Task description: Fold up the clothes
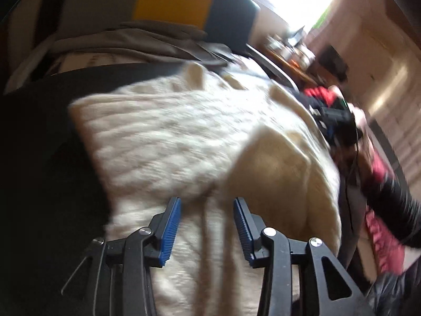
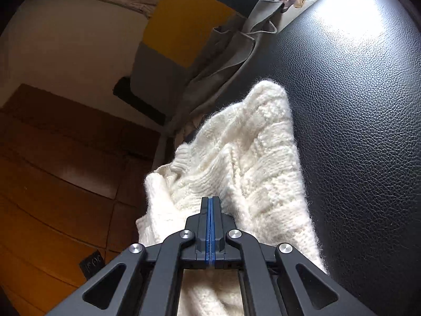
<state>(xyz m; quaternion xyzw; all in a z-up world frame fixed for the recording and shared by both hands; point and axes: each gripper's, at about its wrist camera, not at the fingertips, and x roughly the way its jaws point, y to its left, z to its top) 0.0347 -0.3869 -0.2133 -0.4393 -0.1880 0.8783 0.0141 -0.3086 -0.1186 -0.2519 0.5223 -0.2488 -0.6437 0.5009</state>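
Sweater (image 2: 252,158), cream and chunky-knit, lies on a black leather seat (image 2: 355,105), one part folded over so a smoother tan inner face shows in the left wrist view. It looks soft, thick and fuzzy, probably fairly light, and likely to sag and stretch if lifted by a single point; the leather beneath may let it slide. The left gripper (image 1: 208,223) hangs over the knit with its jaws about half apart and nothing pinched between the blue pads. The right gripper (image 2: 210,223) has its jaws fully together just above the sweater; no wool shows between the pads, so it seems to hold nothing. A grey garment (image 2: 231,60) lies crumpled beyond. Best to pinch a ribbed hem or doubled fold edge, both grippers well apart, so the weight spreads.
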